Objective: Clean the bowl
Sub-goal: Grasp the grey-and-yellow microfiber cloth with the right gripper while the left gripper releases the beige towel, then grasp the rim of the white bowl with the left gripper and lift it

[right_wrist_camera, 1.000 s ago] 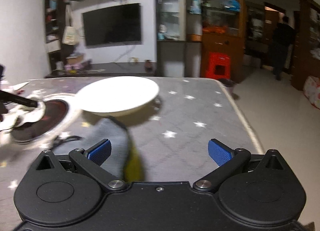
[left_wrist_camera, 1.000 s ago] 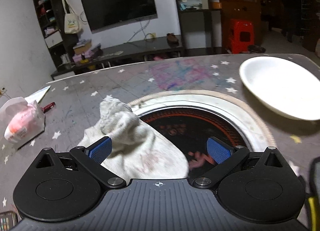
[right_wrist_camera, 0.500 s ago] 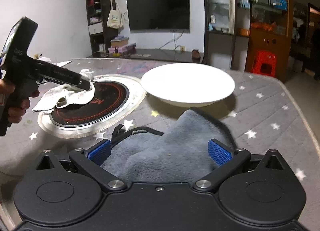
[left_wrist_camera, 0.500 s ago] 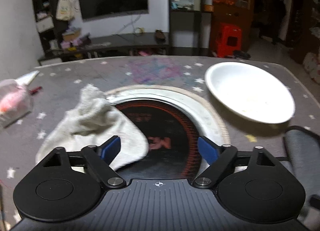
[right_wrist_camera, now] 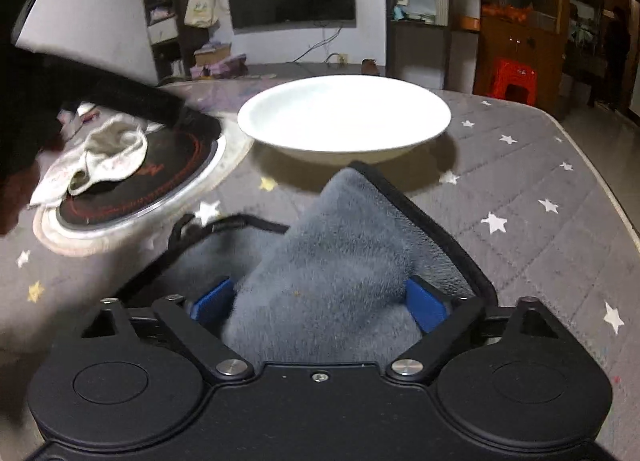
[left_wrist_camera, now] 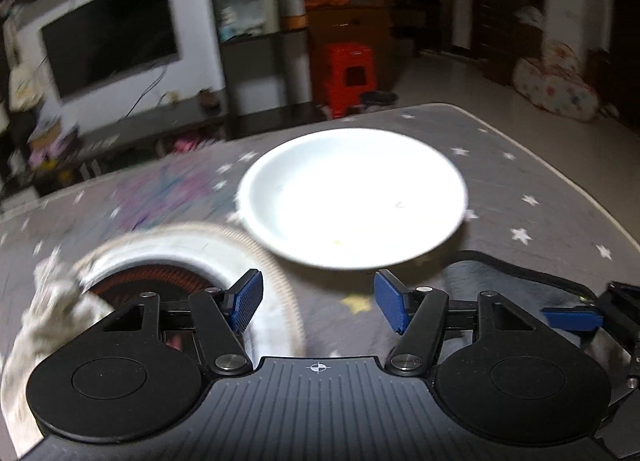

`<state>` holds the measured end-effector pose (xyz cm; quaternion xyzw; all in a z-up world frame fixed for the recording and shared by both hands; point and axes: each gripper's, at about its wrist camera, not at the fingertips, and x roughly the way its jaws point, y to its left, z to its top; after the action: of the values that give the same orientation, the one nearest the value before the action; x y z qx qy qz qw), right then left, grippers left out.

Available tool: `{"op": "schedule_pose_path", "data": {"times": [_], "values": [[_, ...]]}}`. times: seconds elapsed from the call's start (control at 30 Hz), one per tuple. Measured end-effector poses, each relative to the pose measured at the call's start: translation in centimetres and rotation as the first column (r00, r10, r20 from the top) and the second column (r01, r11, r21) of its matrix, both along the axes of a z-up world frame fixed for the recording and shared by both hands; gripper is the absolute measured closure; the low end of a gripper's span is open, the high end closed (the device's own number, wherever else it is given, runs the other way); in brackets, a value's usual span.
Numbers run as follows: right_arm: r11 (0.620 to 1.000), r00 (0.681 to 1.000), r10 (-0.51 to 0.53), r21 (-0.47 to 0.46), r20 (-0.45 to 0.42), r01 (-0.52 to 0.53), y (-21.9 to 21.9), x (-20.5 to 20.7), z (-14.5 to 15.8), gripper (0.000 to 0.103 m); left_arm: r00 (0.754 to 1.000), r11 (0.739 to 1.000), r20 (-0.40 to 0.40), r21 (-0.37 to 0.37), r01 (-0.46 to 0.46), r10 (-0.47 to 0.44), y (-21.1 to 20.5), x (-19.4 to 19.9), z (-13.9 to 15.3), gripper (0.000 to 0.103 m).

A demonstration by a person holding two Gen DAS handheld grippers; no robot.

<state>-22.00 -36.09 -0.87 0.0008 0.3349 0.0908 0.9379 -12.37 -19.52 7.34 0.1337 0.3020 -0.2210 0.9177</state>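
Note:
A white shallow bowl (left_wrist_camera: 352, 197) (right_wrist_camera: 344, 117) stands on the grey star-patterned table, with small specks inside. My left gripper (left_wrist_camera: 320, 299) hovers just in front of its near rim. The jaws are closing and there is only table between them. A grey fluffy cloth (right_wrist_camera: 332, 261) (left_wrist_camera: 504, 281) lies in front of the bowl. My right gripper (right_wrist_camera: 320, 303) is closing on it, and the cloth is bunched into a ridge between the blue pads (right_wrist_camera: 212, 297).
A round induction cooker (right_wrist_camera: 132, 189) (left_wrist_camera: 160, 277) sits in the table left of the bowl, with a crumpled white rag (right_wrist_camera: 104, 153) (left_wrist_camera: 44, 313) lying on it. The table's right edge (right_wrist_camera: 600, 181) runs close by. A TV, shelves and a red stool stand behind.
My left gripper swung right, away from the white rag and cooker towards the bowl, and its jaws narrowed. My right gripper sank onto the grey cloth, which now bulges between its pads.

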Motion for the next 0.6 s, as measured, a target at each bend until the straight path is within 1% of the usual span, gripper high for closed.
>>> {"op": "schedule_pose_path", "data": {"times": [0.1,0.23,0.33,0.43,0.6], "values": [[1.000,1.000,0.004,0.012,0.000,-0.004,-0.9,-0.1,-0.1,0.025,0.995,0.994,0.031,0.057,0.089,-0.091,-2.5,0.0,-0.4,0.040],[1.000,1.000,-0.025,0.019,0.002,0.025,-2.3,-0.3,0.0,0.034,0.987,0.983,0.028,0.095,0.158,-0.161,-4.7,0.5,-1.3,0.041],[0.998,0.998,-0.066,0.017,0.005,0.066,-3.9,-0.4,-0.1,0.038,0.979,0.972,0.020,0.126,0.200,-0.204,-6.3,1.1,-2.1,0.042],[0.994,0.994,-0.105,0.018,0.007,0.105,-5.6,-0.8,-0.1,0.041,0.969,0.961,0.010,0.137,0.242,-0.246,-7.6,1.5,-2.8,0.043],[0.992,0.992,-0.122,0.022,0.013,0.122,-6.8,-1.1,-0.2,0.042,0.958,0.944,-0.018,0.166,0.286,-0.288,-9.6,2.7,-3.9,0.054]]}}
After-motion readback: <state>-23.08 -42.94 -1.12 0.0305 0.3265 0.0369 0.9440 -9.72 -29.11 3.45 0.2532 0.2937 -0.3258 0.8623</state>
